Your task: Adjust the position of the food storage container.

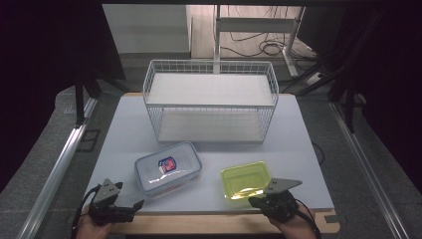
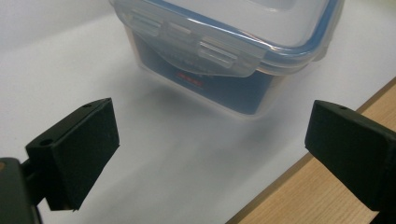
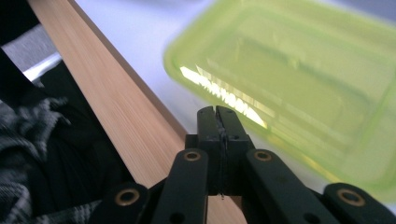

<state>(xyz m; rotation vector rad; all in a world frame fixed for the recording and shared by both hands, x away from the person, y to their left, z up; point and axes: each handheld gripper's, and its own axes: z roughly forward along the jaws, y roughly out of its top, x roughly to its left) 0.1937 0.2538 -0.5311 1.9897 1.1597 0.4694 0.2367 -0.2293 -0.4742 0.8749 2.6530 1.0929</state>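
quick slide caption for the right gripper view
Shut right gripper pointing at the yellow-green container near the table's wooden edge.

Clear glossy plastic box (image 1: 168,172); translucent green plastic tray (image 1: 246,180); white wire basket (image 1: 210,99)

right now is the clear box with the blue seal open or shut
Shut: the clear box has its lid seated on top, and its latch is folded down.

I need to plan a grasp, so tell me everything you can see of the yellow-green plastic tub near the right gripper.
The translucent yellow-green plastic tub is a shallow rectangle with rounded corners and a flared rim. It has no lid and looks empty, with glare on its near wall. It sits upright and flat on the white tabletop, near the front edge, right of the clear lidded box. The right gripper, jaws shut, points at its near rim from just in front; contact cannot be told.
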